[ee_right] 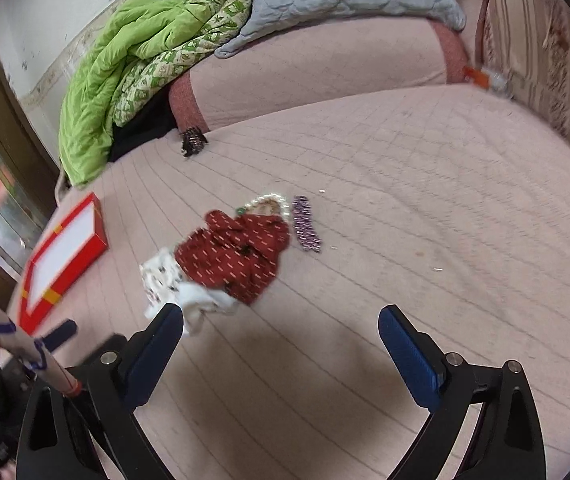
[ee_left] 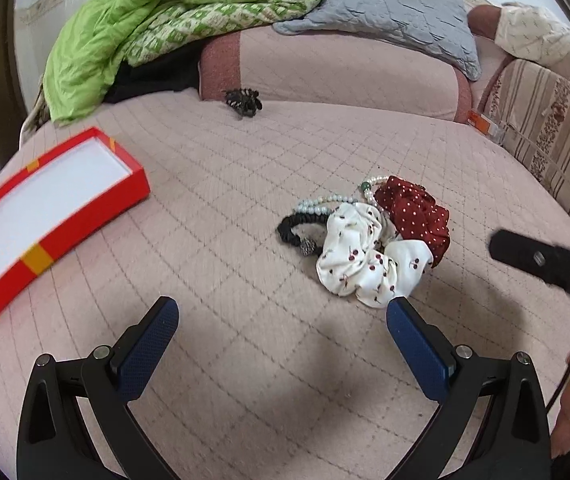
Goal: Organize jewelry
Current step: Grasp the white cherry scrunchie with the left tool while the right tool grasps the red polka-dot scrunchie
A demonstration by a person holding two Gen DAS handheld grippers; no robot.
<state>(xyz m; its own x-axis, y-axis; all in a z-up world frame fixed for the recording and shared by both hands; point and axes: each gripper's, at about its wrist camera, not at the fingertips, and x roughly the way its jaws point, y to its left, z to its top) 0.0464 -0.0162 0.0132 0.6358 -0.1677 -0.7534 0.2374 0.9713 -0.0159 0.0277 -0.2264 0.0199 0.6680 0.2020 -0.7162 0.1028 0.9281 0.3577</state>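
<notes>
While nothing has gone into it yet, the red tray (ee_left: 51, 216) sits far left of the jewelry pile (ee_left: 369, 236) on the pink quilted bed (ee_left: 245, 184), white liner bare, no items inside. So I judge the task barely started: everything still to sort.

Left to right from the pile as landmark: black hair tie (ee_left: 295, 232) with a small metallic charm on the pile's left edge, pale bead bracelet (ee_left: 325, 204) just behind it, white cherry-print scrunchie (ee_left: 365, 264) at the front, red polka-dot scrunchie (ee_left: 417, 216) on the right, touching and partly over the white one. A pearl strand with a green bead (ee_left: 369, 188) peeks out behind the red one. In the right wrist view a purple beaded piece (ee_right: 305, 224) lies just right of the pile, apart from it. A dark spiky hair claw (ee_left: 243, 100) lies well behind the pile, against the bolster (ee_left: 325, 72); can't tell if it counts.

My left gripper (ee_left: 283, 316) hovers in front of the pile, fingers wide apart, nothing held; the right fingertip sits just before the white scrunchie. My right gripper (ee_right: 281, 322) is also spread, empty, near the pile's right-front side.

Left to do: every piece into the tray.
</notes>
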